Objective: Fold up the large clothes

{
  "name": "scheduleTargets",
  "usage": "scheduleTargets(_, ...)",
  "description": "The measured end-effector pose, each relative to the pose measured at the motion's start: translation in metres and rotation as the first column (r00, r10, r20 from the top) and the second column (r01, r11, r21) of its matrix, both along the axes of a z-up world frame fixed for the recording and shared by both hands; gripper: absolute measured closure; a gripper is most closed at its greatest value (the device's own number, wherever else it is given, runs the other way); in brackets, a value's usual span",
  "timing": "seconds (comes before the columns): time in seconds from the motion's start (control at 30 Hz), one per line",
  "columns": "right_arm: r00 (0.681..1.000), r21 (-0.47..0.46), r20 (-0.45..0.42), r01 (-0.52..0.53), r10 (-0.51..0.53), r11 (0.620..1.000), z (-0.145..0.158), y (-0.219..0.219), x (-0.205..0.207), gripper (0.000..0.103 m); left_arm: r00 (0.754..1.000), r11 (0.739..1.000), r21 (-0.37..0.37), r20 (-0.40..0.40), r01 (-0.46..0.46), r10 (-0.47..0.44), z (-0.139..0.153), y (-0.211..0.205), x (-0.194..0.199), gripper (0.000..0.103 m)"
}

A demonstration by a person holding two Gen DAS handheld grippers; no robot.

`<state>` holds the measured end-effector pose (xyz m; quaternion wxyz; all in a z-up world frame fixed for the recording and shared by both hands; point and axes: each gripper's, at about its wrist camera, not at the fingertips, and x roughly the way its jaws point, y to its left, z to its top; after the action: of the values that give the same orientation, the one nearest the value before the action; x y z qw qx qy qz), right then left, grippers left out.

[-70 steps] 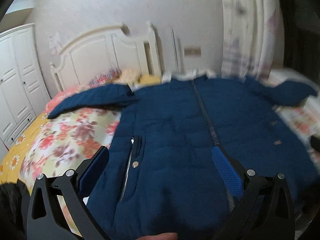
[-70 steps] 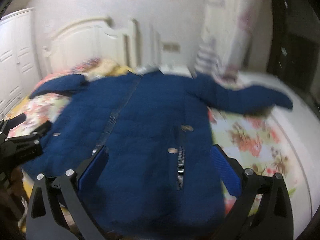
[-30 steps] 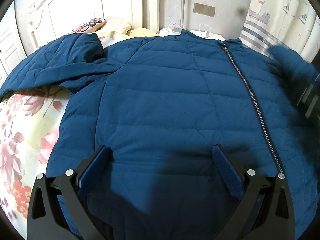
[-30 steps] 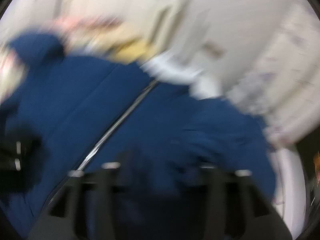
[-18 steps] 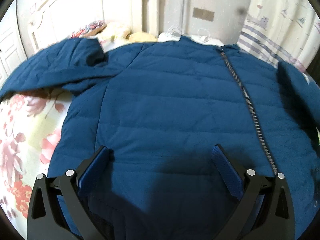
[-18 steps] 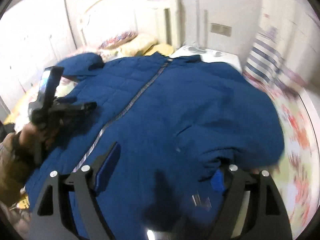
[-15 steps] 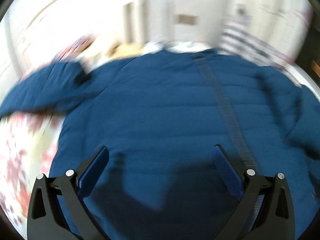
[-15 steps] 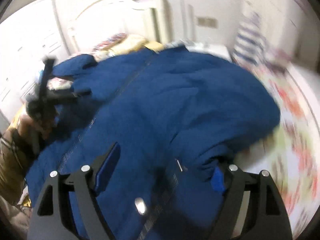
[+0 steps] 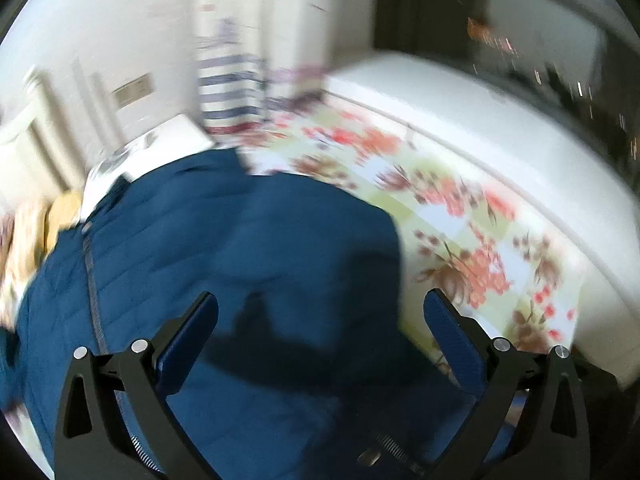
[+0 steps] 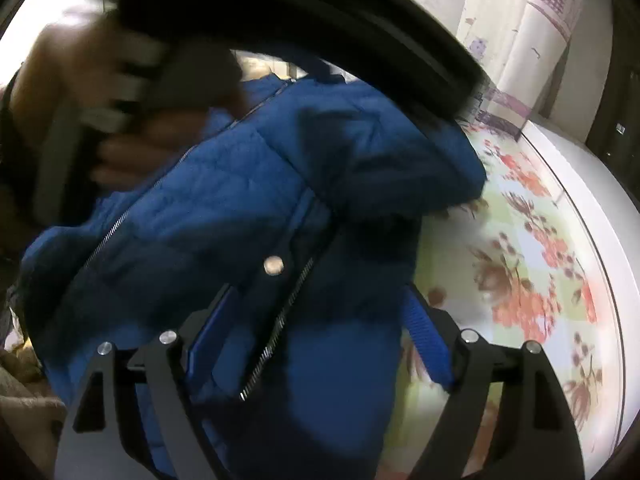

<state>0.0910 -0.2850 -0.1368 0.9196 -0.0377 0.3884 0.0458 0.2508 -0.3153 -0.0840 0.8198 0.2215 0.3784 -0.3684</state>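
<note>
A large dark blue padded jacket [image 10: 248, 200] with a metal zip lies on the floral bedsheet [image 10: 532, 248], its right sleeve [image 10: 392, 156] folded over the front. My right gripper [image 10: 320, 304] hovers open over the jacket's lower right side, by a snap button [image 10: 274, 266]; the pads press on nothing. In the blurred left wrist view, my left gripper [image 9: 320, 308] stands open above the jacket [image 9: 248, 248] near its right edge, holding nothing. A hand [image 10: 132, 148] carrying the left gripper's black body [image 10: 320, 20] crosses close in front of the right camera.
The floral bedsheet [image 9: 480, 240] is bare to the jacket's right, ending at the white mattress edge [image 9: 520, 152]. Curtains [image 9: 236, 64] hang at the far side, and a white nightstand [image 9: 160, 144] stands past the jacket's collar. Pillows [image 9: 52, 216] lie far left.
The left gripper swept right across the jacket to its right edge and rolled. The right sleeve now lies folded over the front. The right gripper's jaws stand wider and it pulled back.
</note>
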Motion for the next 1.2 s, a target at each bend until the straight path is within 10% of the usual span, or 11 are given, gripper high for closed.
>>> scheduleTargets(0.2, 1.000, 0.005, 0.016, -0.006, 0.006, 1.000, 0.003, 0.003, -0.022, 0.021, 0.961, 0.930, 0.367, 0.251, 0.020, -0.120, -0.067, -0.070, -0.012, 0.008)
scheduleTargets(0.23, 1.000, 0.002, 0.016, 0.002, -0.002, 1.000, 0.003, 0.003, -0.023, 0.021, 0.940, 0.923, 0.386, 0.317, -0.003, -0.129, -0.073, -0.071, -0.011, 0.034)
scheduleTargets(0.33, 1.000, 0.010, 0.020, 0.024, -0.024, 1.000, 0.006, 0.001, -0.022, 0.021, 0.957, 0.982, 0.190, 0.285, 0.003, -0.058, -0.040, -0.043, 0.000, 0.069)
scheduleTargets(0.43, 0.999, 0.006, 0.023, 0.042, -0.042, 0.999, 0.008, -0.002, -0.020, 0.021, 0.973, 0.991, -0.131, 0.222, -0.028, 0.057, 0.024, 0.028, 0.025, 0.073)
scheduleTargets(0.53, 0.998, -0.003, 0.020, 0.061, -0.061, 0.998, 0.010, -0.009, -0.007, 0.022, 0.977, 0.891, -0.430, 0.082, -0.144, 0.198, 0.066, 0.137, 0.061, 0.073)
scheduleTargets(0.63, 0.998, -0.027, 0.027, 0.065, -0.064, 0.998, 0.013, -0.013, 0.012, 0.022, 0.948, 0.783, -0.568, 0.012, -0.254, 0.317, 0.067, 0.243, 0.077, 0.073)
scheduleTargets(0.73, 0.998, -0.050, 0.034, 0.048, -0.047, 0.998, 0.019, -0.017, 0.040, 0.017, 0.897, 0.704, -0.572, -0.150, -0.421, 0.415, 0.027, 0.333, 0.092, 0.067)
scheduleTargets(0.83, 0.998, -0.060, 0.037, 0.053, -0.051, 0.997, 0.025, -0.027, 0.087, 0.016, 0.819, 0.620, -0.541, -0.306, -0.569, 0.485, -0.019, 0.381, 0.097, 0.021)
scheduleTargets(0.93, 0.994, -0.072, -0.003, 0.105, -0.105, 0.992, 0.025, -0.035, 0.144, 0.016, 0.739, 0.535, -0.509, -0.474, -0.674, 0.480, -0.064, 0.408, 0.105, 0.020)
scheduleTargets(1.2, 0.977, 0.147, -0.013, 0.214, -0.215, 0.966, 0.028, -0.034, 0.221, 0.016, 0.701, 0.457, -0.534, -0.579, -0.712, 0.416, -0.081, 0.418, 0.112, 0.009)
